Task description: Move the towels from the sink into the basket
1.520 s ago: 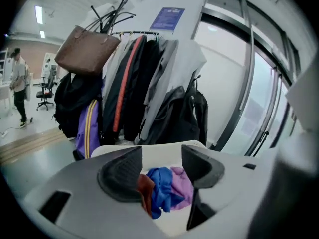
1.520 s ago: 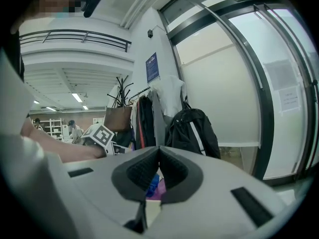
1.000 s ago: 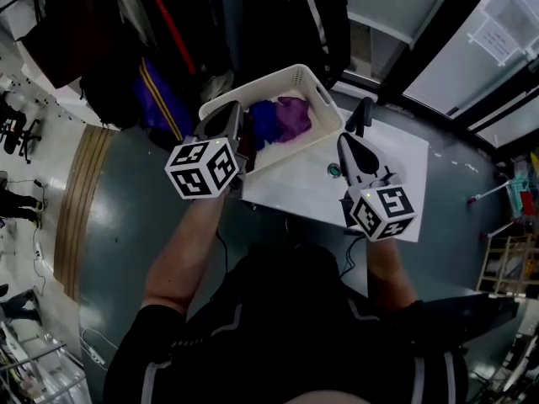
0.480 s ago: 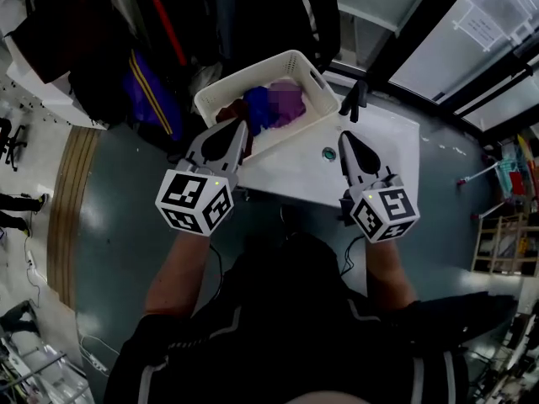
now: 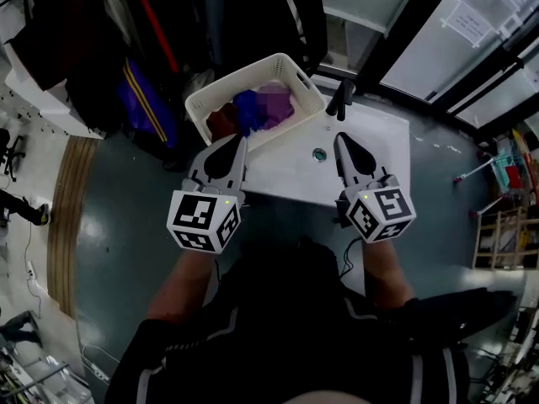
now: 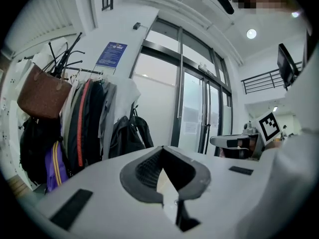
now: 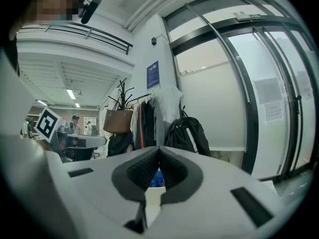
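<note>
A white basket [image 5: 207,98] stands at the sink's far left, with dark red, blue and purple towels [image 5: 253,112] inside. The white sink [image 5: 370,141] has a drain [image 5: 319,154] and a dark faucet [image 5: 342,98], and no towel shows in it. My left gripper [image 5: 238,141] is shut and empty, raised near the basket's front edge. My right gripper [image 5: 338,139] is shut and empty too, held over the sink's front. In the right gripper view a bit of blue towel [image 7: 157,179] shows past the closed jaws.
Coats and bags hang on a rack [image 5: 152,32] behind the basket, also seen as a rack [image 6: 75,118] in the left gripper view. Glass doors [image 5: 472,40] stand at the right. Grey floor [image 5: 118,225] surrounds the sink.
Both grippers have drawn back toward me, away from the basket. The left one dropped from over the basket's near rim to in front of it. The towels stayed in the basket.
</note>
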Motion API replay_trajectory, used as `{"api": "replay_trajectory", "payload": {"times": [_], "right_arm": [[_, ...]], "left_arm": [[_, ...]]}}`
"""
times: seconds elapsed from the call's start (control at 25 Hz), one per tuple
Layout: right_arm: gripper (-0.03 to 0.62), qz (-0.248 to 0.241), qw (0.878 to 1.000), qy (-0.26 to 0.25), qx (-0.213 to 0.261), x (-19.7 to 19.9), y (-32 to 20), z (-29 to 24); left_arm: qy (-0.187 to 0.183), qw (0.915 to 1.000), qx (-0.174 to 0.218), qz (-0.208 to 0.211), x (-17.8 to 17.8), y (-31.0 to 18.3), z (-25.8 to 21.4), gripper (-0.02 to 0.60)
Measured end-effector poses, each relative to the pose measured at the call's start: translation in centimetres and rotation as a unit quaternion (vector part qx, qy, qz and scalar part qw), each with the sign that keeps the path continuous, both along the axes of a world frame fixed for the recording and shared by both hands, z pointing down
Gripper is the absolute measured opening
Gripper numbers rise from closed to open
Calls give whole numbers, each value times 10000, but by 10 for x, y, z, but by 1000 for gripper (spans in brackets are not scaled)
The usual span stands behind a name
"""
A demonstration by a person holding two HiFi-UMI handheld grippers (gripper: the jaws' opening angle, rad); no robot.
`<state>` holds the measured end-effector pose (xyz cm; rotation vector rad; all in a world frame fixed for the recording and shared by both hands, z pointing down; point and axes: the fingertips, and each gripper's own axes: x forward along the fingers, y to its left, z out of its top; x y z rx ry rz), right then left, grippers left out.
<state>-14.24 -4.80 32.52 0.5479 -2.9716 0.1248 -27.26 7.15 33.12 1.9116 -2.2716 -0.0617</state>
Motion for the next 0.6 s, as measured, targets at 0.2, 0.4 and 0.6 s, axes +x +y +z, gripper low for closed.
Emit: {"api": "replay_trajectory", "payload": {"times": [0.2, 0.4, 0.6], "right_arm": [[3, 145, 9999, -49, -47, 23, -26, -7], [3, 179, 9998, -46, -52, 56, -49, -18], [3, 176, 9998, -113, -12, 80, -60, -21]], "left_arm": [[-97, 9999, -90, 52, 26, -24, -4, 8], [-349, 9992, -12, 176, 65, -53, -25, 8], [-266, 9995, -42, 191, 86, -70, -24, 8]]}}
